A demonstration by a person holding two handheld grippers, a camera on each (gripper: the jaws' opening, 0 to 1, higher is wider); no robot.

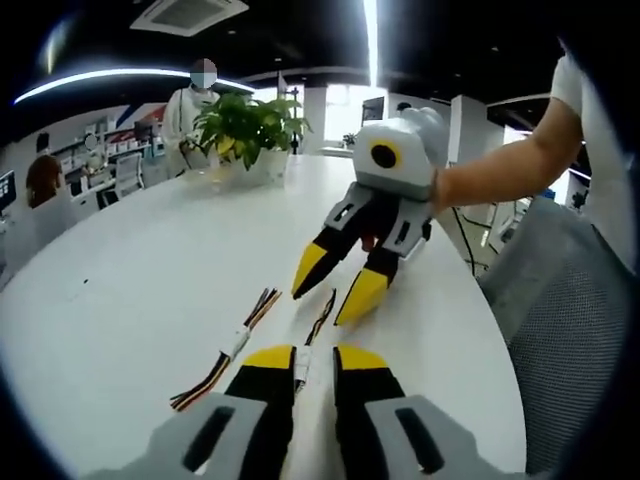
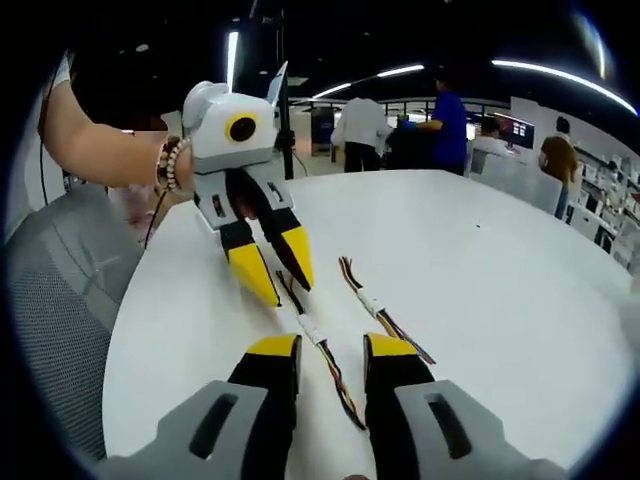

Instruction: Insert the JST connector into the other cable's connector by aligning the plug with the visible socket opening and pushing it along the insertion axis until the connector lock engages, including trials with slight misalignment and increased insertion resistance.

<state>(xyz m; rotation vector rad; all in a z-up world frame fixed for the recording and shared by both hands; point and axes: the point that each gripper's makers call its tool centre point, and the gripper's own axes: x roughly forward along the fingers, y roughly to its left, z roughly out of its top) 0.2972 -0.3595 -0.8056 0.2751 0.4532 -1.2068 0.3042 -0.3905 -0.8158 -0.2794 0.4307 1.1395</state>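
Left hand-held gripper (image 1: pixel 316 362) jaws parted, straddling one cable (image 1: pixel 312 340) on the white tabletop (image 1: pixel 130 300), not clamped. Second cable (image 1: pixel 228 352) lies just beside it, apart. Right hand-held gripper (image 2: pixel 333 352) also parted over the same cable, nothing gripped. Left gripper view adds a potted plant (image 1: pixel 248 130); right gripper view adds a beaded bracelet (image 2: pixel 174 164).
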